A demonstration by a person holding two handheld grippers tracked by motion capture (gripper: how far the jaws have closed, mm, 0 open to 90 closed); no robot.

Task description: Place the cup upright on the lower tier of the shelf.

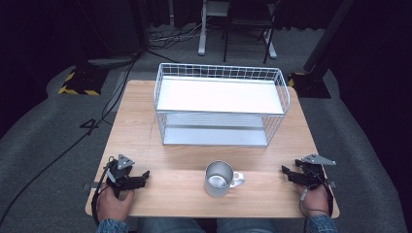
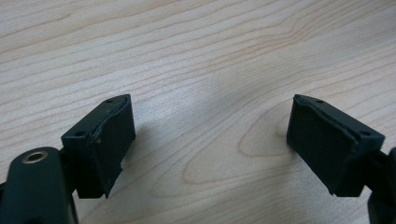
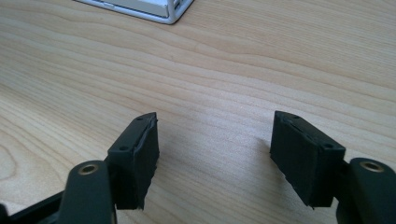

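Hands rest at the near edge of a pale wooden tabletop point(image 1: 145, 126), one at each corner, each holding a black gripper. On the left, the left gripper point(image 1: 144, 177) lies low on the wood and points in toward the middle; in the left gripper view its fingers point(image 2: 109, 140) stand wide apart with bare wood grain between them. Just right of centre, near the front edge, stands a metal mug point(image 1: 219, 178), upright, mouth open to the ceiling, its handle turned toward the right. It sits between the two grippers, apart from both. Behind it, toward the far side, stands a white wire shelf rack point(image 1: 221, 104) with two levels, its open front facing the person. On the right, the right gripper point(image 1: 286, 172) also lies low and points in toward the mug; its fingers point(image 3: 137, 154) are spread with nothing between them, and a corner of the rack's base shows beyond them.
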